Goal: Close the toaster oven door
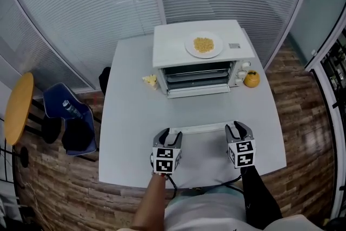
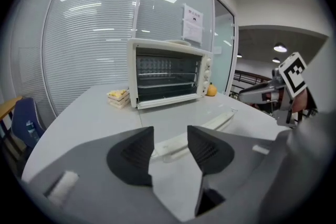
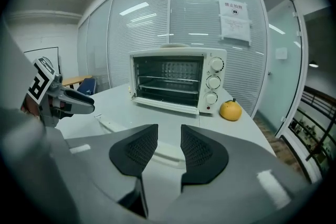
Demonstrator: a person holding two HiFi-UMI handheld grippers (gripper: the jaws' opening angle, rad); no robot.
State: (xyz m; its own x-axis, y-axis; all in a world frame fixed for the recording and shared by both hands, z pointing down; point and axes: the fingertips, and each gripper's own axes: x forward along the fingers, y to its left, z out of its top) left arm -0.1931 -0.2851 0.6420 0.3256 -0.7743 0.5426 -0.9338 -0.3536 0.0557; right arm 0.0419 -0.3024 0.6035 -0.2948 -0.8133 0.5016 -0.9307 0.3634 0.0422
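While its door [image 1: 199, 91] lies open, toaster oven [image 1: 170, 46] faces person [image 1: 201, 212], broadside

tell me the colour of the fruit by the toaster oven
The fruit is yellow-orange, clearest in the right gripper view.

Plate [image 1: 204, 45], orange [image 1: 251, 79], blue chair [image 1: 70, 116], grey table [image 1: 135, 116]

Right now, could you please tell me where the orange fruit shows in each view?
Head view: orange fruit, upper right, just right of the toaster oven.
Left gripper view: orange fruit, small, right of centre, same end.
Right gripper view: orange fruit, right of centre, larger.
Shared landmark: the toaster oven.
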